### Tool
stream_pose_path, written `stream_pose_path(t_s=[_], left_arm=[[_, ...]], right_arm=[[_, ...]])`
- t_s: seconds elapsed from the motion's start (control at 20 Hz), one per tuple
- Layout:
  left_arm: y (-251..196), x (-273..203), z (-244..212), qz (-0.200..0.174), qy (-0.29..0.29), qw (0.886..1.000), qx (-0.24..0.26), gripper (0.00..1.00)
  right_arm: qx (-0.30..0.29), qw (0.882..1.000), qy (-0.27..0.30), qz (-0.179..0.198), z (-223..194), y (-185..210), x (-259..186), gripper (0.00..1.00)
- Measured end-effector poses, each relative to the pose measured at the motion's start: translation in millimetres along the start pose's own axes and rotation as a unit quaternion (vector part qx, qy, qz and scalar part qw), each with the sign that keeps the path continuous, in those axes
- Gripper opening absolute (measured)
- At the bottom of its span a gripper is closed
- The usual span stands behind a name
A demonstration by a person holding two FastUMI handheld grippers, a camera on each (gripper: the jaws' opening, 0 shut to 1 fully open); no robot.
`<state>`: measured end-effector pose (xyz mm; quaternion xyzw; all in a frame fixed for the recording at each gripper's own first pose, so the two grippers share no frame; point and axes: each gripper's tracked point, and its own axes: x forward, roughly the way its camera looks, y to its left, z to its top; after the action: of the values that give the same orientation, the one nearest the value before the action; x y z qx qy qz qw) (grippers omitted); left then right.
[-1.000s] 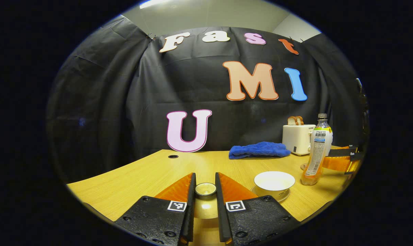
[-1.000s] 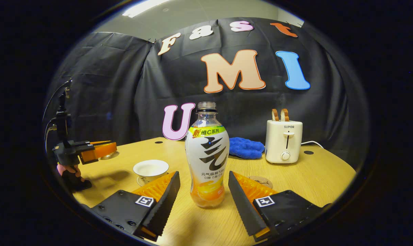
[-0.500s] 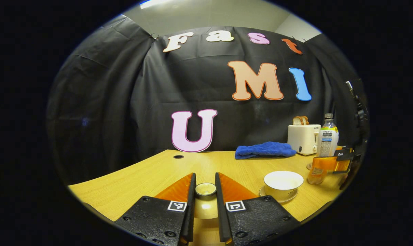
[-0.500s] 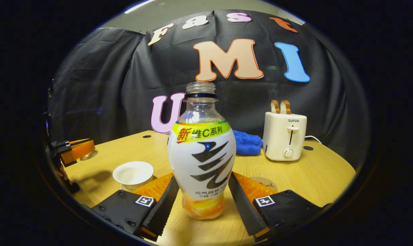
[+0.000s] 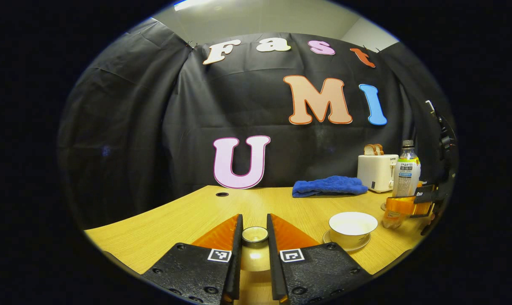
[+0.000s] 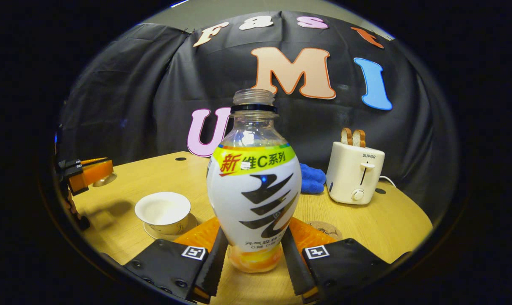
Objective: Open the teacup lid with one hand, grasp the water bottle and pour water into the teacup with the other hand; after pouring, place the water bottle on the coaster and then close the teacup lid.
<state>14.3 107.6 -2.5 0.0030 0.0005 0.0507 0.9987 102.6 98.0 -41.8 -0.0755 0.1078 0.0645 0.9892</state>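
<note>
My left gripper [image 5: 254, 232] is shut on the knob of the teacup lid [image 5: 255, 259] and holds it above the table; this gripper [image 6: 88, 173] also appears at the far left of the right gripper view. The white teacup [image 5: 352, 225] stands uncovered on its saucer [image 5: 347, 245], to the right of the lid. In the right gripper view the teacup [image 6: 164, 211] is at lower left. My right gripper [image 6: 254, 248] is shut on the lower body of the uncapped water bottle [image 6: 254, 182], which stands upright with orange liquid at its base. A round coaster [image 6: 325, 229] lies just right of the bottle.
A white toaster [image 6: 355, 176] with two bread slices stands at the back right, and a blue cloth [image 5: 328, 186] lies beside it. The wooden table [image 5: 184, 220] has a cable hole [image 5: 222, 194] near the back.
My right gripper moved forward around the bottle and its fingers shut on the lower body. The left gripper kept holding the lid nearly still.
</note>
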Motion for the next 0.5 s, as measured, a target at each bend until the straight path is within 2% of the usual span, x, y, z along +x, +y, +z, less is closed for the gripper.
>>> stream_pose_path(t_s=[0.15,0.25,0.5], left_arm=[[0,0,0,0.000,0.000,1.000,0.000,0.27],[0,0,-1,0.000,0.000,1.000,0.000,0.27],[1,0,-1,0.001,0.000,1.000,-0.001,0.27]], right_arm=[[-0.063,0.998,0.000,-0.018,2,-1,-7,0.70],[-0.121,0.992,-0.004,-0.033,7,-4,-10,0.69],[-0.259,0.962,-0.019,-0.089,30,-22,-20,0.69]])
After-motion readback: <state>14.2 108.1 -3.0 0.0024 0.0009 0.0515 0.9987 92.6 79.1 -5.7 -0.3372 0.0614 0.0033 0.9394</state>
